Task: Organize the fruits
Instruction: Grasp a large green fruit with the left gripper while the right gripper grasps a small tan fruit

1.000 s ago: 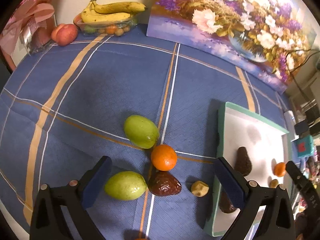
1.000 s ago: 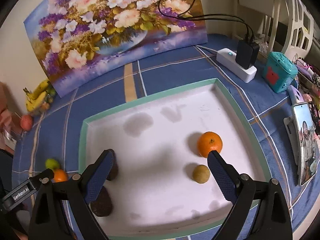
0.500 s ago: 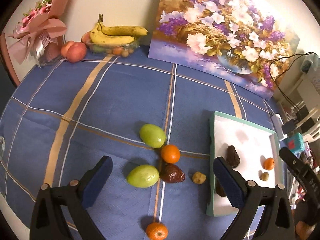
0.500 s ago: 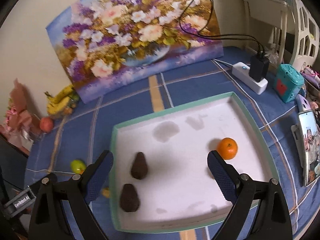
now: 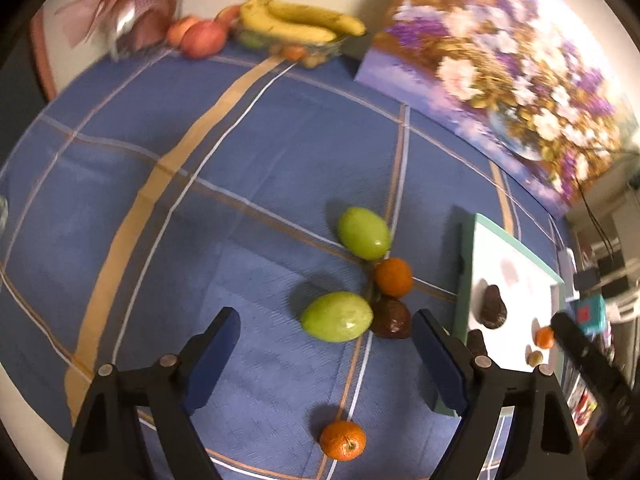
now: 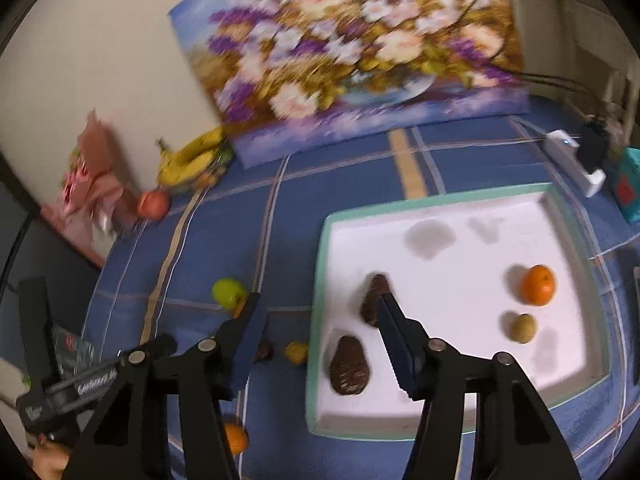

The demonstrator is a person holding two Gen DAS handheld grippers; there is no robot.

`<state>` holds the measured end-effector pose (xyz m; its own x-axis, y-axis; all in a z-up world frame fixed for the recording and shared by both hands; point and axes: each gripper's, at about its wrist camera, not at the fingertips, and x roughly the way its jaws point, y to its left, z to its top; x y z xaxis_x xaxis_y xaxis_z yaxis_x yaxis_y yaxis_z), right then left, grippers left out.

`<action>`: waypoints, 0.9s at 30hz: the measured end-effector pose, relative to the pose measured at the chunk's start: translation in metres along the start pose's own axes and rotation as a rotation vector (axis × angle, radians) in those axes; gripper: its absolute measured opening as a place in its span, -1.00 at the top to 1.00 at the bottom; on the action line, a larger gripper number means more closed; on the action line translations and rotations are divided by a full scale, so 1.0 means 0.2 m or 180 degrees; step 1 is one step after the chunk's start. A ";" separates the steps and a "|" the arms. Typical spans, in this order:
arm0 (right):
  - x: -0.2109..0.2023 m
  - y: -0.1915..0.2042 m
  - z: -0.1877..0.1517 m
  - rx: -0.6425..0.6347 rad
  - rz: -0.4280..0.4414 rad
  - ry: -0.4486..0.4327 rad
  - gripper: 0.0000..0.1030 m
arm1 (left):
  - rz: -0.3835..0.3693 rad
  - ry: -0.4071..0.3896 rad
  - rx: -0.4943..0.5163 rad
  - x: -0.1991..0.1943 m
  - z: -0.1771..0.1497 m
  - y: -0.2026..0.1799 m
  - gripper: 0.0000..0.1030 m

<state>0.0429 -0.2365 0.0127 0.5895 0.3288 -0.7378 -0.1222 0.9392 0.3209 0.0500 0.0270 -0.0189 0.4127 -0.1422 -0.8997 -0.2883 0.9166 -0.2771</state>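
In the left wrist view, two green fruits (image 5: 337, 317) (image 5: 363, 233), an orange (image 5: 393, 277) and a dark brown fruit (image 5: 391, 318) lie clustered on the blue cloth, with another orange (image 5: 342, 439) nearer. My left gripper (image 5: 326, 360) is open and empty above them. The white tray (image 6: 472, 204) holds two dark brown fruits (image 6: 349, 365) (image 6: 375, 300), an orange (image 6: 538, 285) and a small yellowish fruit (image 6: 524, 327). My right gripper (image 6: 320, 332) is open and empty over the tray's left edge. A small yellow fruit (image 6: 296, 352) lies beside the tray.
A flower painting (image 6: 352, 56) leans on the back wall. Bananas (image 5: 296, 24) in a dish, peaches (image 5: 202, 34) and a pink bouquet (image 6: 96, 184) stand at the far edge. A power strip (image 6: 576, 162) and teal box (image 6: 628, 184) lie right of the tray.
Both grippers swung left. The left view turned so the fruit cluster sits between its fingers; the right gripper moved from over the tray to its left edge. Both stayed open.
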 end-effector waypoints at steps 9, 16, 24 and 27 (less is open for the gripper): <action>0.25 0.13 -0.06 -0.0079 0.0188 0.0584 0.18 | 0.0033 0.0227 -0.0232 0.15 0.03 0.02 -0.58; 0.37 0.20 -0.08 -0.0223 0.0106 0.0847 0.33 | -0.0078 0.0393 -0.0326 0.24 0.05 0.01 -0.49; 0.47 0.23 -0.11 -0.0398 -0.0198 0.1018 0.35 | -0.0155 0.0572 -0.0418 0.33 0.06 0.02 -0.34; 0.49 0.23 -0.11 -0.0423 -0.0275 0.1042 0.37 | -0.0204 0.0623 -0.0437 0.35 0.07 0.02 -0.34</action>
<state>0.0769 -0.1585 -0.0574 0.3179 0.2417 -0.9168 -0.1985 0.9625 0.1850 0.0894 0.0254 -0.0794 0.2626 -0.2803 -0.9233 -0.3870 0.8459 -0.3669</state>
